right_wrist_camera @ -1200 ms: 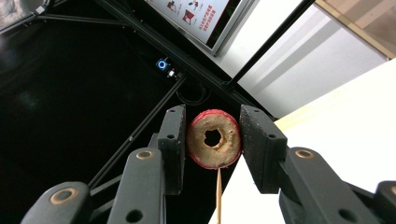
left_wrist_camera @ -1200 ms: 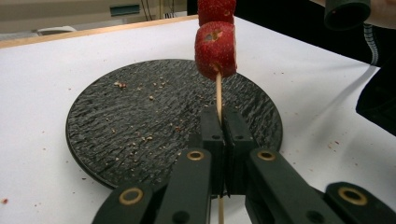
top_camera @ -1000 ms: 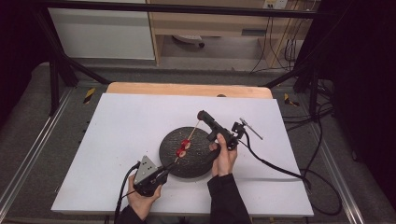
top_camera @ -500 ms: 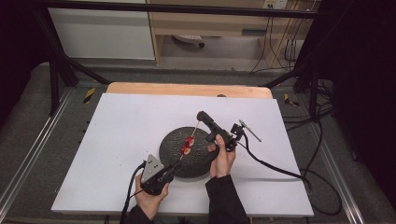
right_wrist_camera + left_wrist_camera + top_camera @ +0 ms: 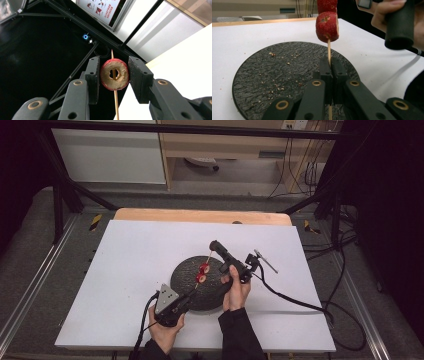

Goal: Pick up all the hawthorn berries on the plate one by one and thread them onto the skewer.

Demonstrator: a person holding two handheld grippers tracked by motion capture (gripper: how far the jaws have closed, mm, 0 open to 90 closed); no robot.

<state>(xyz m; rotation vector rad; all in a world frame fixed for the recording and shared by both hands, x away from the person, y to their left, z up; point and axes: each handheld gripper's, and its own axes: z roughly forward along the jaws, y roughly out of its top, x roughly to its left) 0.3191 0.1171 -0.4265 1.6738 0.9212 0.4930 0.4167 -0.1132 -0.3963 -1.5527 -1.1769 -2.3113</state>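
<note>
- High view: dark round plate [image 5: 187, 292] sits at lower centre of the white table [image 5: 125, 270]. Skewer [image 5: 194, 285] slants over the plate, carrying two red fruit slices [image 5: 202, 273] near frame centre.
- Left gripper [image 5: 186, 298] comes in from the lower left at the plate's near rim and pinches the skewer's lower end — likely acting as the anchor so the stick can't slide or twist.
- Right gripper [image 5: 212, 245] reaches from the right, tip just above the slices at the skewer's upper end. Its cable trails off to the lower right.
- Left gripper view: jaws closed on the skewer [image 5: 328, 51], stick running straight up the centre between them. One red slice [image 5: 327, 26] sits on the stick at upper centre, a second one [image 5: 327, 5] cut off by the top edge. Plate [image 5: 262, 75] below is bare except for crumbs — the fruit hangs over it, not on it. A hand [image 5: 387, 11] on a black handle is at upper right.
- Right gripper view: camera looks up along the stick. A ring-shaped slice [image 5: 115, 74] at centre, skewer [image 5: 115, 100] passing through its hole. The jaws flank the slice — left jaw touching its skin, a thin gap at the right one, so not clamped hard.
- My read: the grip across the slice's rim lets it be slid along the stick; which direction, I can't tell.
</note>
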